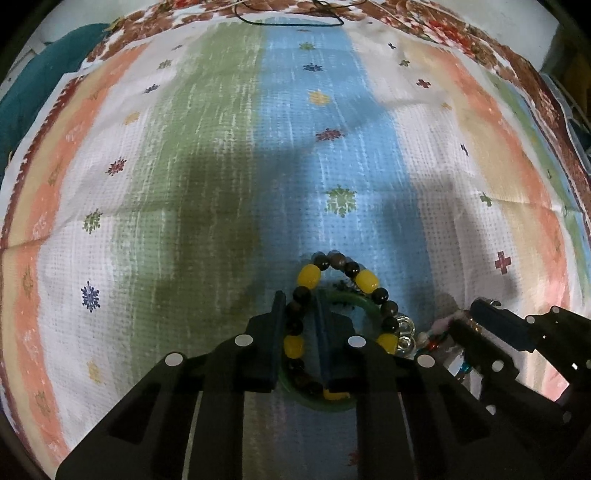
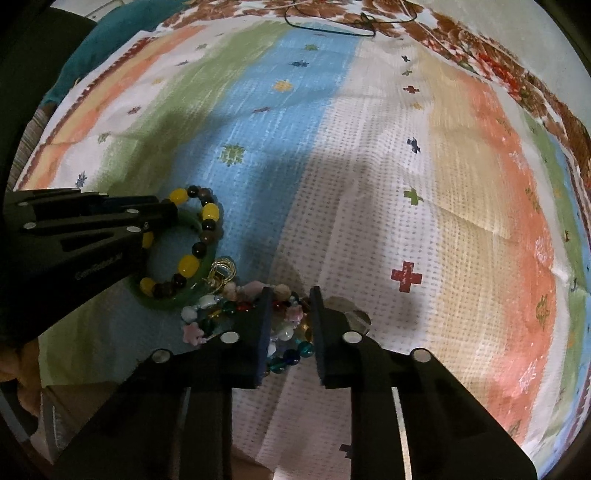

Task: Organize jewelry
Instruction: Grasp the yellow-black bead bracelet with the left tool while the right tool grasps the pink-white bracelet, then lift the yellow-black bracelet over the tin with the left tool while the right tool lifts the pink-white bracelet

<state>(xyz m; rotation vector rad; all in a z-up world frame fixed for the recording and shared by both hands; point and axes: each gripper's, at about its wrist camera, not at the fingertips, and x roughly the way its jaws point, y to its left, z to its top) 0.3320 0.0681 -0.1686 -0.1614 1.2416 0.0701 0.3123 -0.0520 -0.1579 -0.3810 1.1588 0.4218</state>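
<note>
Bracelets [image 2: 192, 243] heaped on striped cloth [image 2: 424, 184], uncontained

Left gripper [image 1: 300, 306] body hides the near arc of the green bangle [image 1: 364, 301] and the lower beads of the yellow-and-dark bracelet [image 1: 309, 275]. Black cord [image 2: 332, 27] — cut off at the top edge. Multicoloured bead strand [image 2: 284, 325] — partly masked by the right gripper [image 2: 289, 306]; individual beads blur together.
</note>
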